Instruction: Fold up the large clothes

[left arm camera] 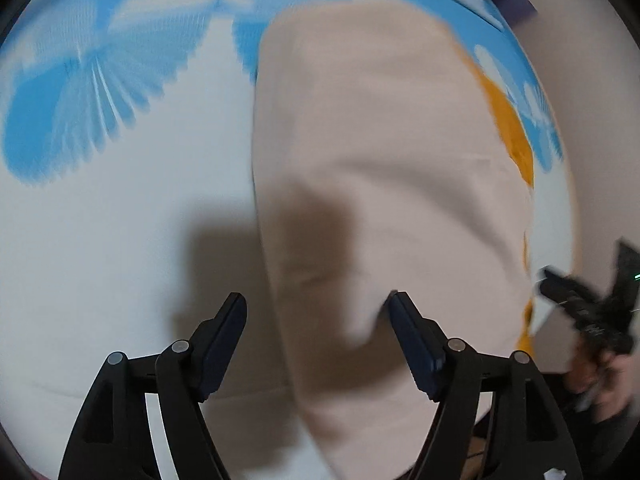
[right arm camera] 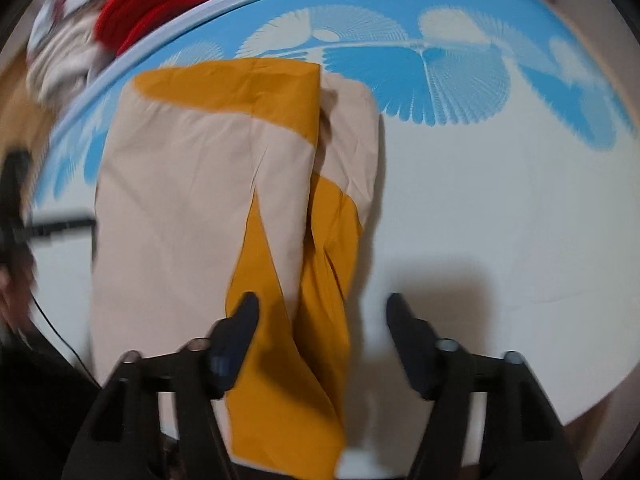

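Left wrist view: the left gripper points steeply down over the garment, a beige piece with orange panels that fills the centre and right of the frame. Its jaws stand apart, pressing on nothing; the cloth's left edge runs between them. The cover, white with a blue print, lies underneath. The right gripper shows at lower right, blurred.

Right wrist view: the right gripper also has its jaws apart, over an orange flap at lower centre. The garment lies lengthwise from upper centre to the bottom edge, layers overlapping. A red heap sits beyond the cover's rim at upper left.

Risk, as judged: with both claws free, the loose stacked layers could slide or spring open, and a pinch at the near end might catch only the top ply, skewing the next fold.
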`<action>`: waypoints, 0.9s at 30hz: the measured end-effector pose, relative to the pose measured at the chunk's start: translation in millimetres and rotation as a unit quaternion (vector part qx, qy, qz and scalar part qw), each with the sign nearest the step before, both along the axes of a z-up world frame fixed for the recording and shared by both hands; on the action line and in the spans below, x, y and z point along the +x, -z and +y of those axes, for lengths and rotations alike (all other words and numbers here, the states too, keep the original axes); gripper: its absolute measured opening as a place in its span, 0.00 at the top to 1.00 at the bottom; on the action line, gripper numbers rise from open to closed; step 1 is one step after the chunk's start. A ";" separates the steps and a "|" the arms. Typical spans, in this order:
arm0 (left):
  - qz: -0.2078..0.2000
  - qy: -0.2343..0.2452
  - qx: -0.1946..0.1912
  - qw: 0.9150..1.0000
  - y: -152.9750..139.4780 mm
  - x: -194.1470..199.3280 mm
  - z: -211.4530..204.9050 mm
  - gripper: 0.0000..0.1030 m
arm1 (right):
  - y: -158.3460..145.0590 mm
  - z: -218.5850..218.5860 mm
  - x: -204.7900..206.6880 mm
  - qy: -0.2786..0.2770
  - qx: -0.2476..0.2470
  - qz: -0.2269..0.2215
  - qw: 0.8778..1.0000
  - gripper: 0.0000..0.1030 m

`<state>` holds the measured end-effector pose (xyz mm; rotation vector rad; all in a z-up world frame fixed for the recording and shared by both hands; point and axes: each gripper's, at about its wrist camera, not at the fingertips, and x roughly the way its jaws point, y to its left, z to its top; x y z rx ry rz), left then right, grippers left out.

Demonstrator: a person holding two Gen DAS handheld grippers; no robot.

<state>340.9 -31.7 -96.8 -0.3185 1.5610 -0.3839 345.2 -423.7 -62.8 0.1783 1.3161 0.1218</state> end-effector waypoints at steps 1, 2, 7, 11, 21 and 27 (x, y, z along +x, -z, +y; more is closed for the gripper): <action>0.014 -0.016 -0.020 1.000 9.1 3.8 4.0 0.28 | 9.3 1.7 8.4 0.004 0.016 0.019 1.000 0.34; 0.028 -0.034 -0.042 0.998 17.4 4.9 7.2 0.22 | 22.6 4.5 18.2 0.007 0.029 0.035 0.999 0.34; 0.030 -0.065 -0.113 0.991 41.0 15.3 5.0 0.21 | 58.0 8.8 37.9 0.026 0.061 0.075 0.995 0.34; -0.019 -0.063 -0.107 0.992 39.3 16.7 -4.0 0.27 | 67.2 8.7 50.0 0.047 0.085 0.072 0.993 0.40; -0.099 -0.087 -0.091 0.987 -24.8 27.5 33.4 0.54 | 34.6 58.0 65.9 0.059 0.153 -0.004 0.987 0.86; -0.121 -0.154 -0.051 0.979 -26.5 37.7 105.5 0.49 | 14.0 124.1 90.7 0.009 0.179 -0.057 0.982 0.87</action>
